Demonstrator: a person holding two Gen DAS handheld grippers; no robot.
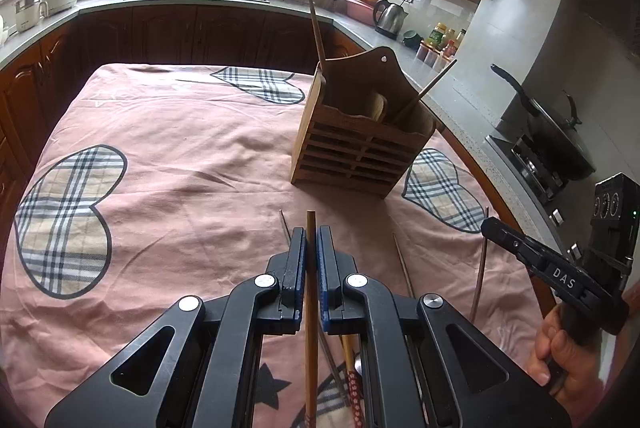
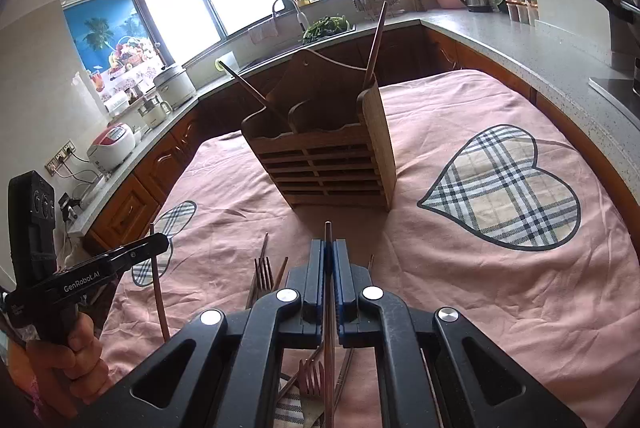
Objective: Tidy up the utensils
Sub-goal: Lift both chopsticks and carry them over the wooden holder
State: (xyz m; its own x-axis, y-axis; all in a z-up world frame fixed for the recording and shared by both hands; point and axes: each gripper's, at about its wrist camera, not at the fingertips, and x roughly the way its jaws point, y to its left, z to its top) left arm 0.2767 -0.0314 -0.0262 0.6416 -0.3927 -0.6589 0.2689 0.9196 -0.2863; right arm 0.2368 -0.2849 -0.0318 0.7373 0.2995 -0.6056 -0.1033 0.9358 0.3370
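A: status on utensil sort? start w/ the big stuff.

B: Bench (image 1: 168,156) w/ pink heart cloth. Wooden caddy (image 1: 360,148) stood upright near the far side, well apart from the loose pile. Two chopsticks already in it, one per compartment, both leaning out. So roughly a couple of pcs done, judging by that.

A: what was left?

B: Most of it. Forks (image 2: 265,274) plus more sticks lay flat on the cloth near the grippers, another fork (image 2: 311,380) under the right one. Exact count – couldn't tell, grippers blocked part of the pile.

A: grippers?

B: Left gripper (image 1: 311,248): fingers (image 1: 298,248) pinched together on a light wooden chopstick (image 1: 311,308), stick ran lengthwise between them, tip poking out front toward the caddy. Right gripper (image 2: 329,260): same, fingers (image 2: 316,260) clamped on a thin darker chopstick (image 2: 329,328), tip just past the pads. Both sticks off the cloth, short of the caddy.

A: next?

B: Prob. drop both into the caddy. Not in yet.
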